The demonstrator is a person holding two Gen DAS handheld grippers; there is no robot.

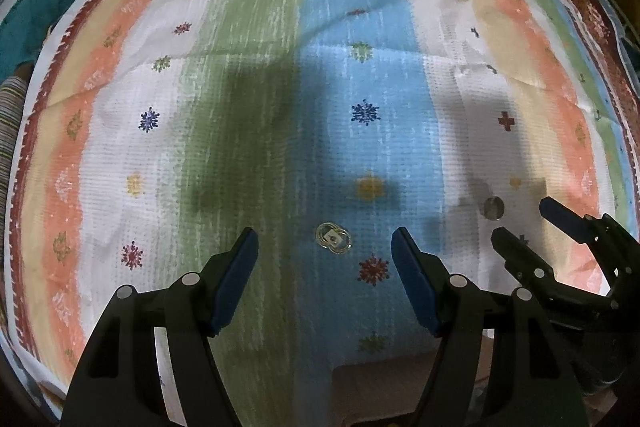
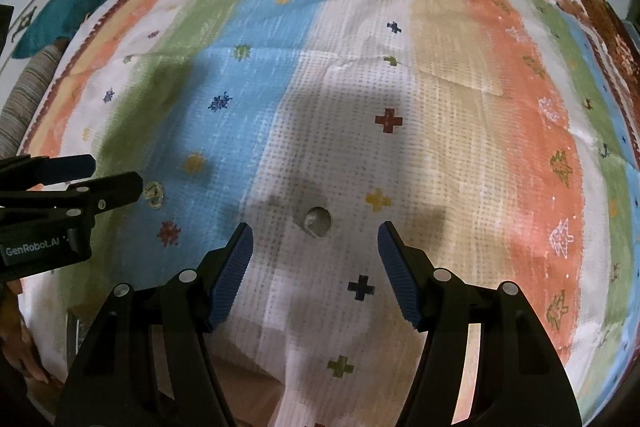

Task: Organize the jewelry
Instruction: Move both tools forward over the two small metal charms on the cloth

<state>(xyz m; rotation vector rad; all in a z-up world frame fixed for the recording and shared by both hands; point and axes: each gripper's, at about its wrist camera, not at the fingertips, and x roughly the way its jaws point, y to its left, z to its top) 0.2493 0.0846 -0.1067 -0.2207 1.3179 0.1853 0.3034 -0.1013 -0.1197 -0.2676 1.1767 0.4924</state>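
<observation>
A: Where do our pieces lie?
B: The gold rings (image 1: pixel 333 237) sit on the blue stripe of the striped cloth (image 1: pixel 248 99), straight ahead between our left gripper's (image 1: pixel 324 251) open jaws.
A: And the other?
B: The round silver piece (image 2: pixel 317 219) lies on the white stripe, just beyond our right gripper (image 2: pixel 316 247), jaws open, empty. Each hand has its own nearest piece.

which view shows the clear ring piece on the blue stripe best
The left wrist view: the clear ring piece lies nearly centred, just ahead of the left gripper fingers. In the right wrist view it sits small at the left edge, partly behind the left gripper.
</observation>
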